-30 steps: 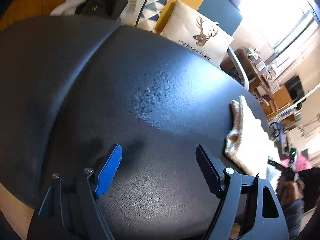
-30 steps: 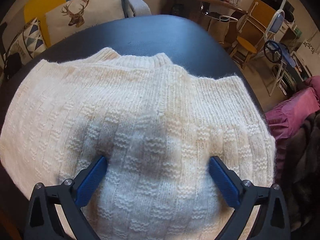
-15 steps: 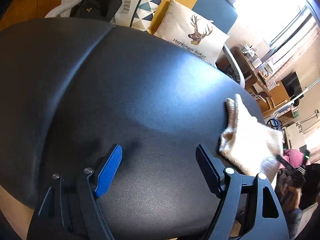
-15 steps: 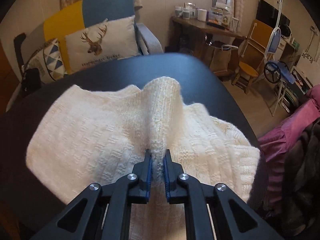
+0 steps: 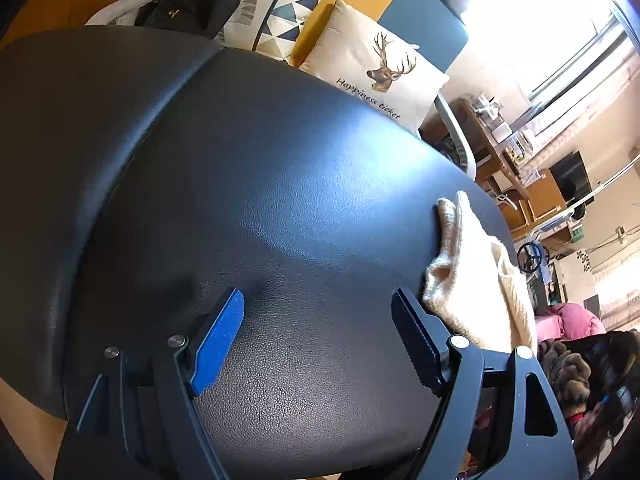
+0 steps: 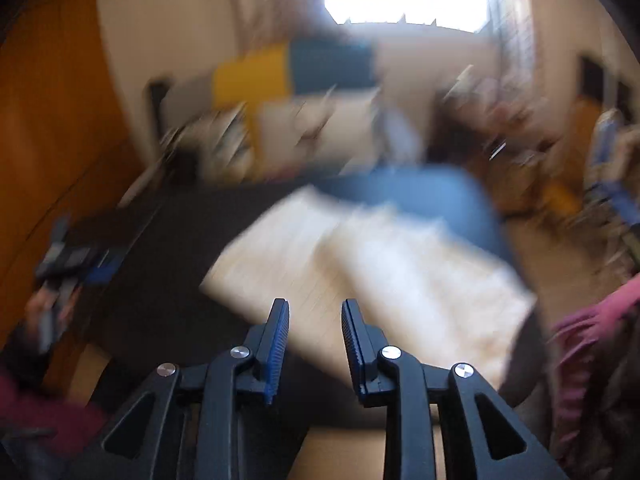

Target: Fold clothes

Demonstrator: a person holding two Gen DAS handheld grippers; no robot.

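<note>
1. Black handbag (image 5: 188,2): at 11 o'clock in your left wrist view, resting against a triangle-patterned cushion (image 5: 276,16) beyond the table's far edge.

2. Black padded table (image 5: 256,200): fills most of that view; bare leather under your left tool.

3. Left gripper (image 5: 318,334): at 6 o'clock, jaws spread wide, nothing between them, poised over bare table.

4. Deer cushion (image 5: 380,68): at 1 o'clock, behind the table.

5. Cream knit sweater (image 5: 472,276): at 3 o'clock, bunched on the table's right end, just beside your left tool's right finger; contact cannot be told.

6. Right wrist view, heavily motion-blurred. Your left tool appears as a dark and blue smear at 9 o'clock.

7. Right gripper (image 6: 314,328): at 6 o'clock, jaws parted by a narrow gap, holding nothing, raised above the sweater (image 6: 360,280).

8. Sweater, same view: pale folded mass at centre, lying on the dark table (image 6: 160,272); detail lost to blur.
</note>
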